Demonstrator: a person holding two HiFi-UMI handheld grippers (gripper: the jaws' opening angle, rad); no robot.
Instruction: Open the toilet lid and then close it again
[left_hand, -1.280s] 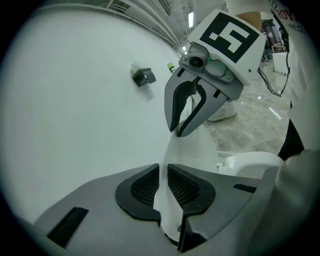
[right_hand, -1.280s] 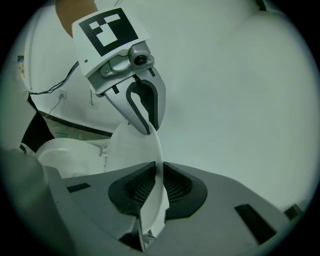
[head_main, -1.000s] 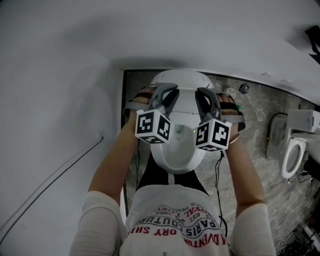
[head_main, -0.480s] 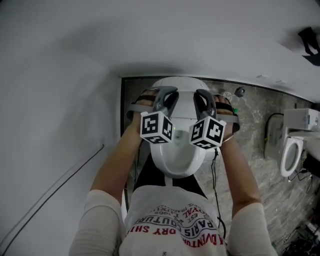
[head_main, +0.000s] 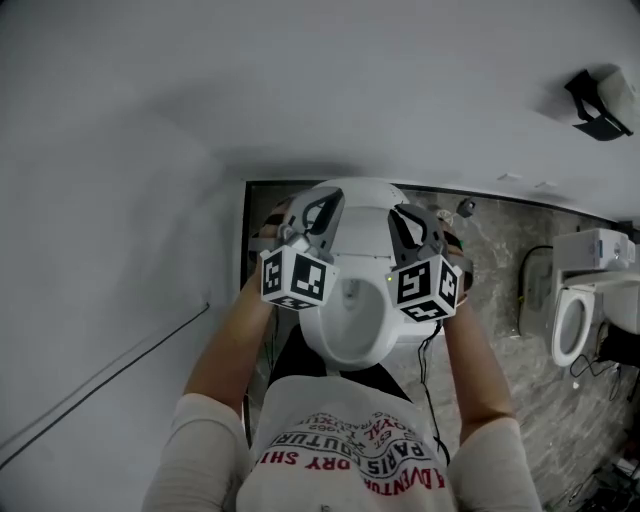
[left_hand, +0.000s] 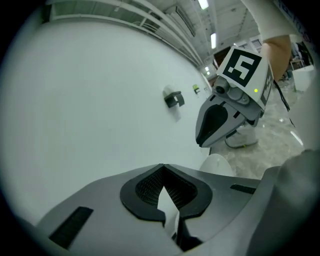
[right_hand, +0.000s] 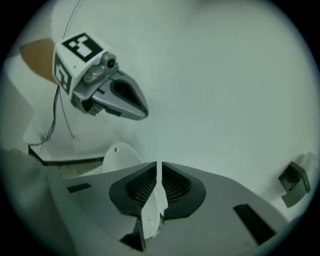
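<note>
Both tools are clamped on the toilet lid. The left tool is pressed together on a thin white wedge of its edge, and the right tool is pinching the same white rim. A white wall fills the space behind the toilet, and grey stone floor lies to the toilet's right. The toilet is viewed from directly above by a standing person, whose arms are stretched out over it. The toilet lid is gripped toward the toilet's far end, with one tool on each side, and appears to be raised partway off the bowl. The two-sided grip is judged to be used so that the lid swings evenly on its hinge and cannot twist or drop.
</note>
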